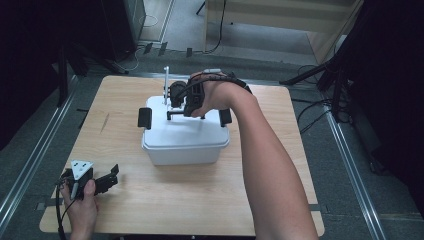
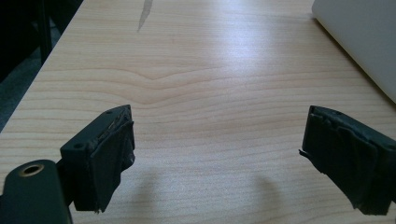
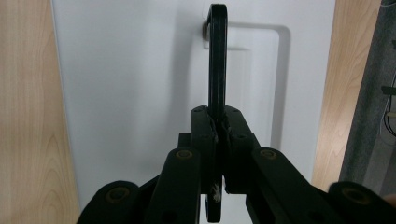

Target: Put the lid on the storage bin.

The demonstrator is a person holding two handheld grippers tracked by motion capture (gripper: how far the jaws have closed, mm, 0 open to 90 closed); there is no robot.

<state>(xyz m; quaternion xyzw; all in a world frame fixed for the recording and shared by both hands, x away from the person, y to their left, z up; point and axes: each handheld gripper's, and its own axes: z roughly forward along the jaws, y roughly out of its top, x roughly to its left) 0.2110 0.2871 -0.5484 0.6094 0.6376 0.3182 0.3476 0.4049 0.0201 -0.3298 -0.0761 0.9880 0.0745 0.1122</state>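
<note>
A white plastic box (image 1: 185,147) stands mid-table, its lid (image 3: 130,93) on and a black latch (image 1: 144,118) at each end. The lid's black handle (image 3: 217,56) stands upright from its recess. My right gripper (image 3: 217,123) comes from above and is shut on this handle, pads pressed to both of its sides; in the high view this gripper (image 1: 187,109) sits over the far part of the lid. My left gripper (image 1: 114,177) rests at the table's near left corner, open, with only bare wood between its jaws (image 2: 219,128).
The wooden table (image 1: 165,195) has free room in front of and to both sides of the box. The box corner (image 2: 369,42) lies ahead and right of the left gripper. A thin white post (image 1: 165,85) rises by the box's far side. Floor rails and cables surround the table.
</note>
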